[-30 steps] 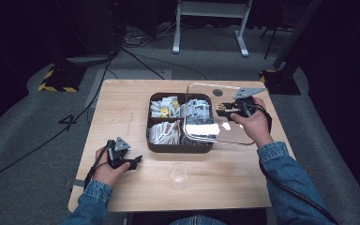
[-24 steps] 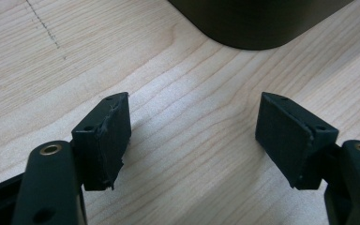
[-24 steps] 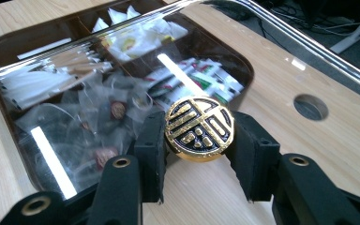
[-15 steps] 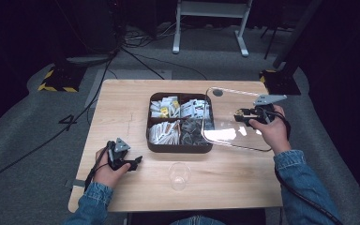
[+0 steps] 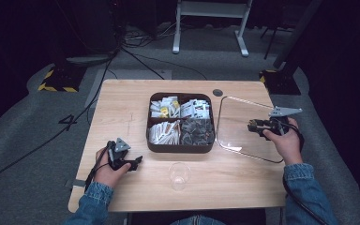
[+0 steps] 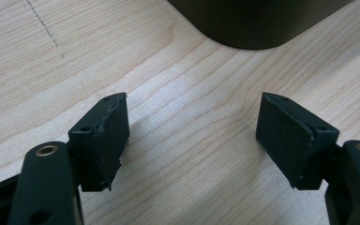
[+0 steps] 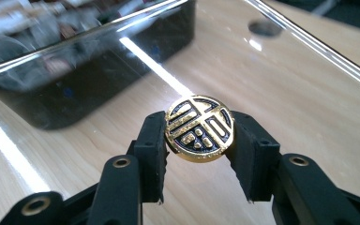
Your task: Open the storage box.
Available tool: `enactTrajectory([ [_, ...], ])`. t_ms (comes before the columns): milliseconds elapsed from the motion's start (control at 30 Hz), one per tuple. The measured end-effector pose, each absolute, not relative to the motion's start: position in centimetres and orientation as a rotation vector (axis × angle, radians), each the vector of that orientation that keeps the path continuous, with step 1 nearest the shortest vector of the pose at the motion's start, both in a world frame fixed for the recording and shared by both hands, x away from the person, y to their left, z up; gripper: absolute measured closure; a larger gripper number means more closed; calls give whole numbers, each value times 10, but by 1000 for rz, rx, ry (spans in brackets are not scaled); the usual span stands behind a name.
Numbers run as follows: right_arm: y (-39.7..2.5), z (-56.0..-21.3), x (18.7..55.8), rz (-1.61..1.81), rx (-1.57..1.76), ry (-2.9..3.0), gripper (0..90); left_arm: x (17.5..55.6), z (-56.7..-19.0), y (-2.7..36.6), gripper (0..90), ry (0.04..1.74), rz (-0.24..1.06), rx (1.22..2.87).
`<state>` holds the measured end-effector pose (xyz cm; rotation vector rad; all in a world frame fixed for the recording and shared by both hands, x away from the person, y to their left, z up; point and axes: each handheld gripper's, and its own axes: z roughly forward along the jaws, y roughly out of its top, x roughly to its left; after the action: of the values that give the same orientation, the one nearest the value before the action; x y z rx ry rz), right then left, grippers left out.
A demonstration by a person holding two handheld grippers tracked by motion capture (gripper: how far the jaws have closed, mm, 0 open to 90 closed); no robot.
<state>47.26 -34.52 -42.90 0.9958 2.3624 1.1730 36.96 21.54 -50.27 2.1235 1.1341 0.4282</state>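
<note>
currently the right hand-held gripper is clenched on the round gold knob of the clear lid, which lies to the right of the dark compartment box on the table, its far edge looking slightly raised. risk: the jaws bear on the knob's rim alone, so a tilt or a quick move is likely to let the knob rotate or slip out, dropping the lid onto the table. risk: the lid's left edge sits just beside the box wall; a swing toward the box may strike it and disturb the packets inside. the small clear cup stands near the front edge, apart from the lid. the right hand is held level, jaws pointing left toward the box. the left hand-held gripper rests low over bare wood near the box corner, jaws spread and grasping nothing, the left hand lying on the table.
</note>
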Motion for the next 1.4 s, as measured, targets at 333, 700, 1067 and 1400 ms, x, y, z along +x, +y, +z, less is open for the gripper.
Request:
enactTrajectory([
  [333,-358,-458,480,1102,1090,2381,587,370,-503,215,257,1126,430,2125],
  [700,-355,-474,482,1051,1107,2411,587,370,-503,215,254,1125,429,2125],
  [1067,-353,-482,481,1099,1143,2404,586,371,-503,215,247,1115,430,2129],
  [1400,-348,-488,481,1044,1117,2415,585,371,-503,215,242,1114,433,2128],
])
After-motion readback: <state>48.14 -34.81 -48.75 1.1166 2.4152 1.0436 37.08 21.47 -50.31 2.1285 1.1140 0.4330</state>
